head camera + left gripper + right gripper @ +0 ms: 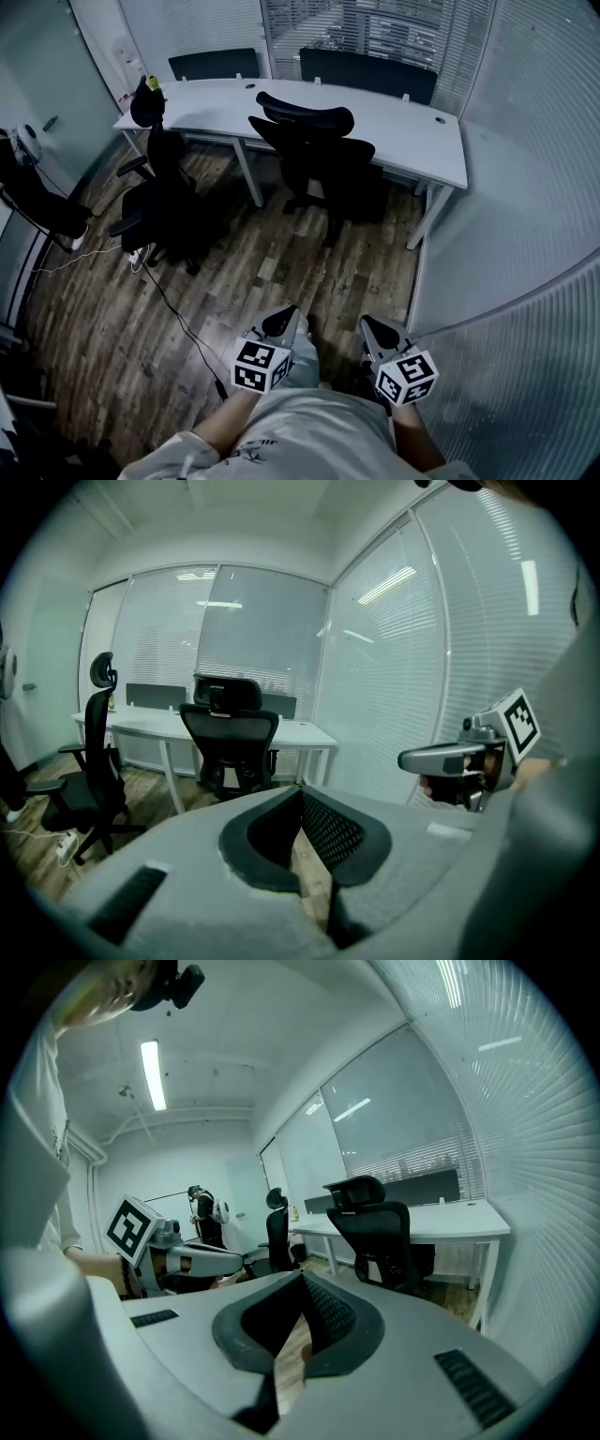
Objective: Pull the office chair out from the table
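Observation:
A black office chair [314, 150] with a headrest stands tucked against the front edge of the long white desk [412, 131]. In the left gripper view the chair [230, 731] shows across the room, and in the right gripper view it [377, 1227] stands ahead to the right. My left gripper [286, 317] and right gripper [375, 326] hang side by side near my body, well short of the chair, and point toward it. The left gripper [302, 803] and the right gripper [302, 1290] are both shut with nothing between the jaws.
A second black chair [159, 202] stands pulled out at the desk's left end, with a cable [178, 319] running across the wood floor. A person [33, 192] stands at the left edge. A glass wall with blinds [525, 234] runs along the right.

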Tool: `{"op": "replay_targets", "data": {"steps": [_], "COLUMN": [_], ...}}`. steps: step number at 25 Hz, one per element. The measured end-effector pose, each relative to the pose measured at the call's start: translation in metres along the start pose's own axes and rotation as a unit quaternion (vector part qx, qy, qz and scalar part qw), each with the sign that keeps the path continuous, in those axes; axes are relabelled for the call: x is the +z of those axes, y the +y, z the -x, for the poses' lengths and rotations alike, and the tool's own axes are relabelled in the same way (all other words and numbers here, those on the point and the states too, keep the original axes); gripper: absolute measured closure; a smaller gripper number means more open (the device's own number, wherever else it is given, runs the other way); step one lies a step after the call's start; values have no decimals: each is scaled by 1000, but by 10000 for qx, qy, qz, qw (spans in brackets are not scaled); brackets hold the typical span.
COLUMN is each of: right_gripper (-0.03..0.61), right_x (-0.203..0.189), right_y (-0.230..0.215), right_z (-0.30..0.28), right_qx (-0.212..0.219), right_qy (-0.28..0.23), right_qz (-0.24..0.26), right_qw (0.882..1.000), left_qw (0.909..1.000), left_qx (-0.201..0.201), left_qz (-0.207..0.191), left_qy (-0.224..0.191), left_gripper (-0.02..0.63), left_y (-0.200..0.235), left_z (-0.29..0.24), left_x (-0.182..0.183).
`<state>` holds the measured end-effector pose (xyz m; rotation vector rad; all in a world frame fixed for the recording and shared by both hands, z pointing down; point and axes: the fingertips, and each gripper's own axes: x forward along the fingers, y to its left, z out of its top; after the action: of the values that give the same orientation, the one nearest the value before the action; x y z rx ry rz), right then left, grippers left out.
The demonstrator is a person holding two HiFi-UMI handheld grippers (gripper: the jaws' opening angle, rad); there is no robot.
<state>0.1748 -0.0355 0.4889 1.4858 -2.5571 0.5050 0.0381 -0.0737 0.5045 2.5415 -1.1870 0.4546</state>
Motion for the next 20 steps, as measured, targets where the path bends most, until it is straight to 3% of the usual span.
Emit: {"op": "replay_targets", "data": {"steps": [12,20], "right_gripper": [572,571], "right_x": [51,81], "right_y": [-61,-103], "right_z": [-98,-164], "right_qx": [-54,-256], "right_qy": [28,14], "right_qz": [106,10], "right_qw": [9999,9997], "left_qw": [9997,10000], "left_qx": [35,-9], "left_qz": [207,-21], "left_qy": [-159,-61], "left_gripper": [603,603], "left_y": [77,131], "left_z": [-87,-140], "left_x": [55,89]}}
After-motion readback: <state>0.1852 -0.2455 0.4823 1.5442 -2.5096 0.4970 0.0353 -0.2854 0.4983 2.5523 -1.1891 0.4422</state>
